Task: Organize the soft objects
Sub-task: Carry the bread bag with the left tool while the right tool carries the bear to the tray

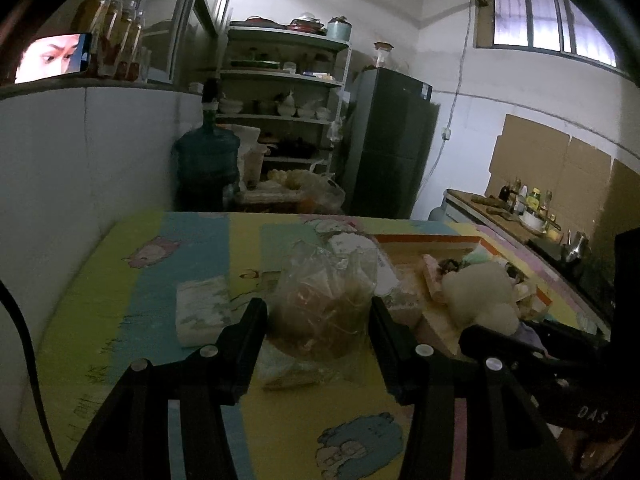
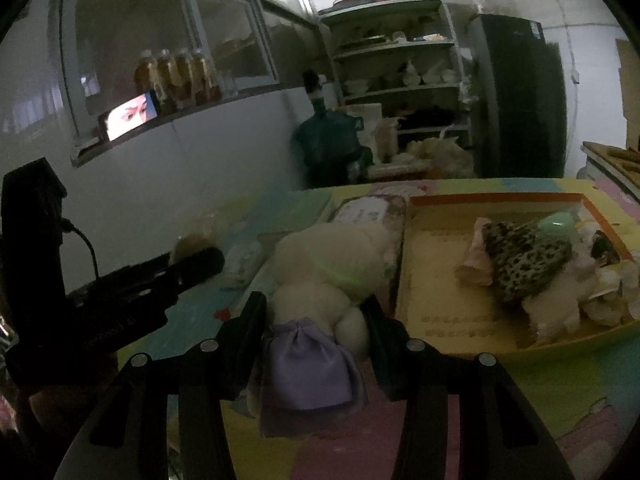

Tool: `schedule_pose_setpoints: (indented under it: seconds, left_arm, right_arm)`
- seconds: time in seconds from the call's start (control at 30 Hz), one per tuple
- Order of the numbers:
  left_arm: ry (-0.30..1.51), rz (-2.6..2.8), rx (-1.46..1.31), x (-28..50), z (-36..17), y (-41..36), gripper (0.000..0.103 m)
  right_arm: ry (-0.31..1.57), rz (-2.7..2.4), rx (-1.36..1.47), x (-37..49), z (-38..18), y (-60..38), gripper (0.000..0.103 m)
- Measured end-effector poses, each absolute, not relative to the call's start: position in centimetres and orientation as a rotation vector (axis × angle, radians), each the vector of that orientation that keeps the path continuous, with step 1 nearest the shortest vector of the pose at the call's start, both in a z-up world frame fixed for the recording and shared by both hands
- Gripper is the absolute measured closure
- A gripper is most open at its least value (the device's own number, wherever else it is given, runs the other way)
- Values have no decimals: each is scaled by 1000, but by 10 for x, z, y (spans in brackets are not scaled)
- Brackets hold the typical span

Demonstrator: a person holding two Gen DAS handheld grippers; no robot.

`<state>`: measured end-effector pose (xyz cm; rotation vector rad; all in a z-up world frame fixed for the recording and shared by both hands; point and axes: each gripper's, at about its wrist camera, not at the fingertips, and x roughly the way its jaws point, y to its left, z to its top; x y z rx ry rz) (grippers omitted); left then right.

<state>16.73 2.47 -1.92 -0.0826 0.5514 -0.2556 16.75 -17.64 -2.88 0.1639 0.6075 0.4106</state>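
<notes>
My left gripper [image 1: 318,312] is open, its fingers on either side of a clear plastic bag [image 1: 326,300] holding brownish stuff, on the colourful mat. A white tissue pack [image 1: 202,310] lies to its left. My right gripper [image 2: 316,308] is open around a white plush toy [image 2: 332,272] and a lilac drawstring pouch [image 2: 308,368] lying on the mat. The plush also shows in the left wrist view [image 1: 480,296]. An orange-rimmed cardboard box [image 2: 424,280] to the right holds a spotted cloth [image 2: 520,256], a pink item [image 2: 478,256] and other soft things.
The mat-covered table [image 1: 120,280] meets a white wall on the left. A water jug [image 1: 208,164], shelves [image 1: 280,80] and a dark fridge [image 1: 388,140] stand behind. A counter with bottles [image 1: 528,208] is on the right. A lit phone [image 1: 52,58] sits on the ledge.
</notes>
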Motion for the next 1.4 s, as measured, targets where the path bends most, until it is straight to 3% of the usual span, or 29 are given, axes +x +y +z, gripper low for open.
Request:
schedule_pose_setpoints:
  seconds: [1.4]
  left_arm:
    - [585,-349,-77,207,-21,-90,51]
  right_arm:
    - [541,277,274,174,-23,-302,53]
